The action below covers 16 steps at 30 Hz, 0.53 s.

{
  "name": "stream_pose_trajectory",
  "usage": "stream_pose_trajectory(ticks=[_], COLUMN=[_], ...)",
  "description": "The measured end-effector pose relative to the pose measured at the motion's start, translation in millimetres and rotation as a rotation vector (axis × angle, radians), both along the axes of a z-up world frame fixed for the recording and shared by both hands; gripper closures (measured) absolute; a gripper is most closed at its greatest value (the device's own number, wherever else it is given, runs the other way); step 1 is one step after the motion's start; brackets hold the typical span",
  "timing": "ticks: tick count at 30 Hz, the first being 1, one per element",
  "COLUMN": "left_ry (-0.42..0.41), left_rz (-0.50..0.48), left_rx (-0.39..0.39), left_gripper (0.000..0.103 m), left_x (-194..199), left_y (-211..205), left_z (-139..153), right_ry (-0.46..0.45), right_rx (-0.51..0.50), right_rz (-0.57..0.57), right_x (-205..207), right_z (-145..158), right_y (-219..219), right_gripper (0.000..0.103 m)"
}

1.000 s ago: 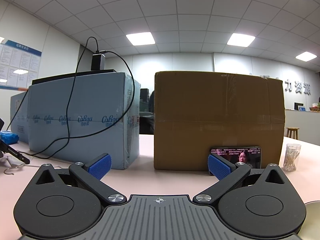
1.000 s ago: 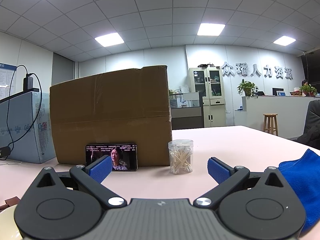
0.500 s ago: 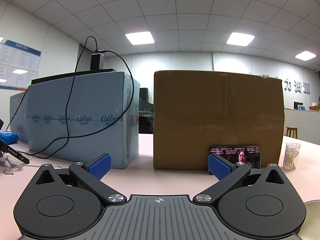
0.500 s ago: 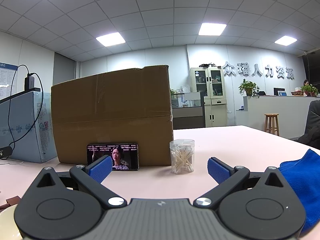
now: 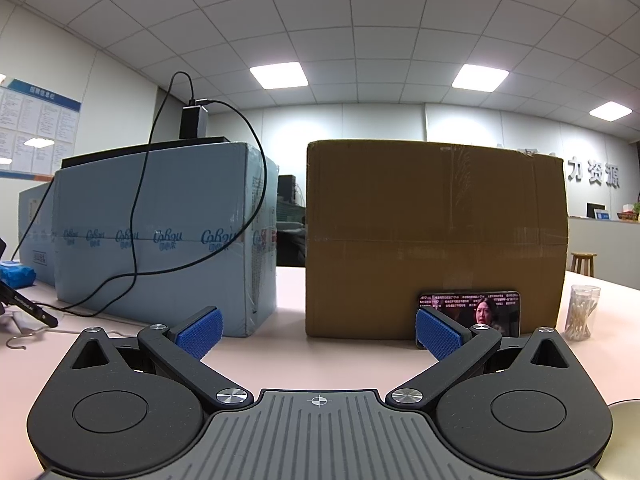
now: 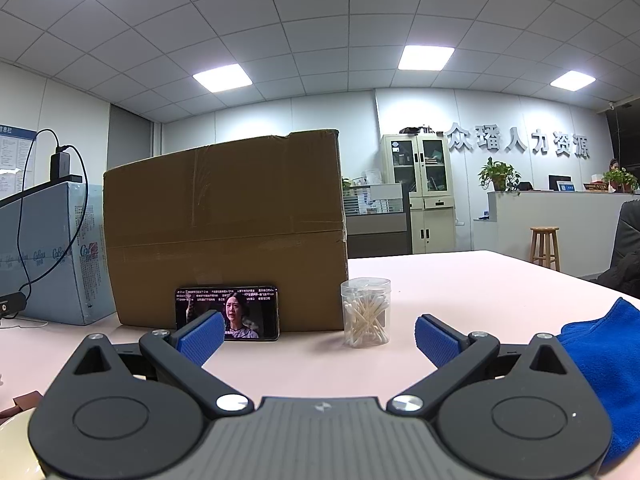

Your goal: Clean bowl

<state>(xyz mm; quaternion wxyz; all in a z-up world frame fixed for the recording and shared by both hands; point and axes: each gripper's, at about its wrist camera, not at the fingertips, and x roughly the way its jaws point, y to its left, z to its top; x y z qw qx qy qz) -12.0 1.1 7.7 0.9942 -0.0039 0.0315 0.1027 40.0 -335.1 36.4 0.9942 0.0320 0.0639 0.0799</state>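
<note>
Only a pale rim of the bowl (image 5: pixel 624 410) shows at the lower right edge of the left wrist view. It shows again as the bowl (image 6: pixel 16 436) at the lower left edge of the right wrist view, mostly hidden behind the gripper bodies. A blue cloth (image 6: pixel 600 356) lies on the pink table at the right of the right wrist view. My left gripper (image 5: pixel 319 334) is open and holds nothing. My right gripper (image 6: pixel 319 338) is open too, with the cloth just outside its right finger.
A brown cardboard box (image 5: pixel 436 236) stands ahead with a phone (image 6: pixel 240 312) leaning on it. A clear jar of cotton swabs (image 6: pixel 365 312) stands beside the phone. A light blue box (image 5: pixel 160 236) with a black cable stands at the left. Brown scraps (image 6: pixel 24 402) lie by the bowl.
Both views have shifted very slightly; the scene in the right wrist view drifted a little to the right. Both grippers stay open and empty.
</note>
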Motion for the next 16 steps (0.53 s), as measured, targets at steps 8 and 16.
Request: stream_pose_trajectory(ticks=[8, 16], left_ry=[0.004, 0.011], left_rz=[0.0, 0.001], left_rx=[-0.002, -0.005], left_gripper=[0.0, 0.0], left_x=[0.2, 0.6], left_y=[0.0, 0.1], left_z=[-0.1, -0.1], right_ry=[0.003, 0.007], right_rx=[-0.002, -0.004], right_rz=[0.001, 0.002], right_x=[-0.3, 1.3], right_z=[2.0, 2.0], right_y=[1.7, 2.5], right_gripper=[0.0, 0.0])
